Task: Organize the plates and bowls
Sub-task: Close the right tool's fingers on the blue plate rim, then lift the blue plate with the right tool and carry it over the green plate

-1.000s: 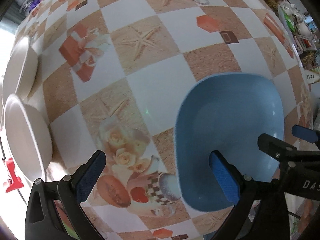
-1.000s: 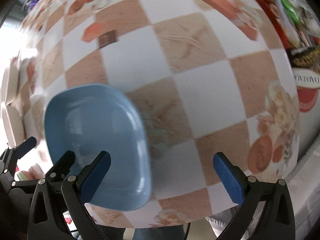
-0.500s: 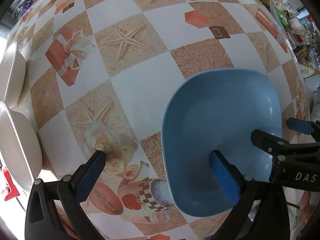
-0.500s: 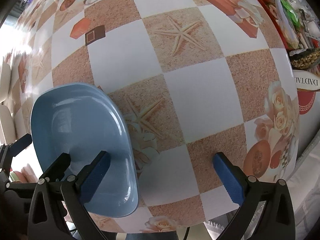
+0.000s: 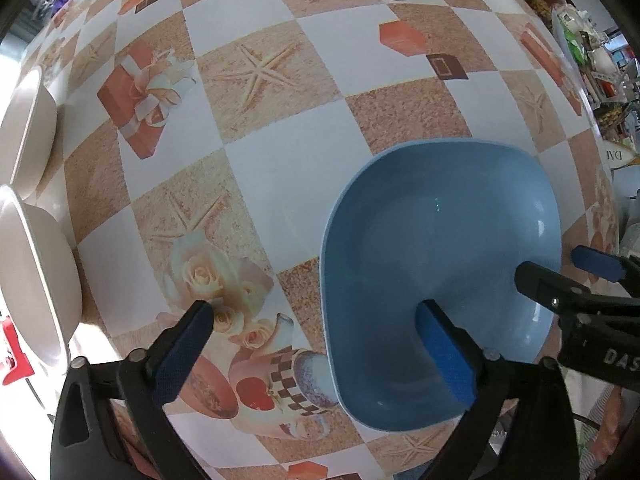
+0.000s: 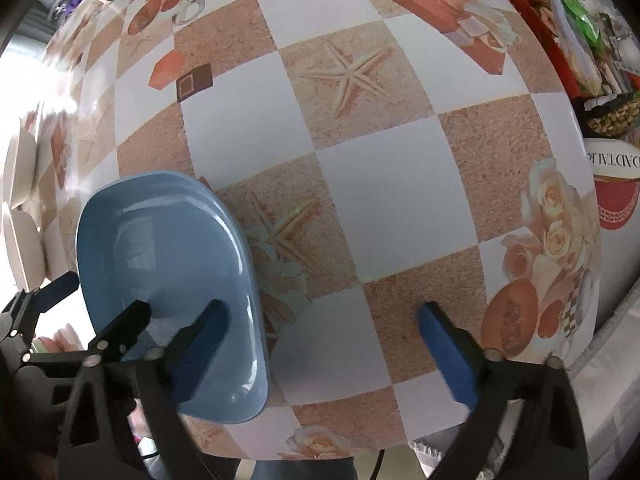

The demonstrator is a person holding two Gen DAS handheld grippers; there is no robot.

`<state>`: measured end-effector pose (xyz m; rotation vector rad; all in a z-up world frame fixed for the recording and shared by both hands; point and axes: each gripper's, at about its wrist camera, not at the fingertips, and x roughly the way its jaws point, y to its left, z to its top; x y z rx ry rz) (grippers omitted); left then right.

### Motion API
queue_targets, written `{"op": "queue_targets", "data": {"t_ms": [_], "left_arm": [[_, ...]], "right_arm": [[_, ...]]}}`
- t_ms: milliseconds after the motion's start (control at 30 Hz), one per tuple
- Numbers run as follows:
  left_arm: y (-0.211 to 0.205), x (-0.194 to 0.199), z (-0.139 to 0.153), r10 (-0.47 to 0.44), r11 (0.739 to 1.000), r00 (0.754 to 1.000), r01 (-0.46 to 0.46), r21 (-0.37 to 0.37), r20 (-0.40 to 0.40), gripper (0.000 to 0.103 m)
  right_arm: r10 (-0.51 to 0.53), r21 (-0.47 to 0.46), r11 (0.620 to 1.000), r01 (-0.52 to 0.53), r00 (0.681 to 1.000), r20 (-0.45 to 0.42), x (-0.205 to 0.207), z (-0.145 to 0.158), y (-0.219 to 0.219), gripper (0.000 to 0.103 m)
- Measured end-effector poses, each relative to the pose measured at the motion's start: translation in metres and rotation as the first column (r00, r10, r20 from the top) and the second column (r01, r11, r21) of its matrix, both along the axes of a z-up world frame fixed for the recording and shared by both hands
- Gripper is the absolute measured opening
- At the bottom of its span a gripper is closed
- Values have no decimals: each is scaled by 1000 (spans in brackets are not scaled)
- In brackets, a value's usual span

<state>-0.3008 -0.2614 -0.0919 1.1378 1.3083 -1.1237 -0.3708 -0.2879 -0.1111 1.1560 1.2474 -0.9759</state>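
Near the table's front edge sits the blue bowl (image 5: 436,280). From the left wrist view, the left gripper (image 5: 316,344) hangs over it, jaws wide open and empty; it could knock the bowl off the edge. Cream bowls (image 5: 32,272) wait at the left edge. From the right wrist view, the right gripper (image 6: 324,344) is angled down alongside, jaws open too.

A home dining table: printed oilcloth (image 5: 280,168), food packets (image 6: 580,52) alongside.
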Motion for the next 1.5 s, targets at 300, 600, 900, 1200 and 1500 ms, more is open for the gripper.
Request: {"op": "queue_targets", "data": {"t_ms": [300, 600, 900, 1200, 1500], "left_arm": [[-1, 9, 2, 19, 1000, 1000, -19, -8, -1, 96], [-2, 3, 16, 12, 999, 1000, -13, -32, -16, 68], [7, 8, 29, 6, 999, 999, -7, -34, -44, 30], [42, 50, 52, 77, 996, 997, -78, -51, -19, 30], [92, 107, 68, 156, 986, 988, -156, -55, -14, 30]], "right_arm": [[26, -10, 1000, -25, 999, 39, 2, 14, 7, 88], [111, -35, 993, -110, 993, 42, 25, 23, 16, 32], [128, 2, 992, -129, 989, 69, 38, 28, 25, 22], [236, 11, 971, -238, 968, 87, 68, 50, 54, 22], [321, -11, 947, -322, 941, 109, 93, 76, 55, 22]]}}
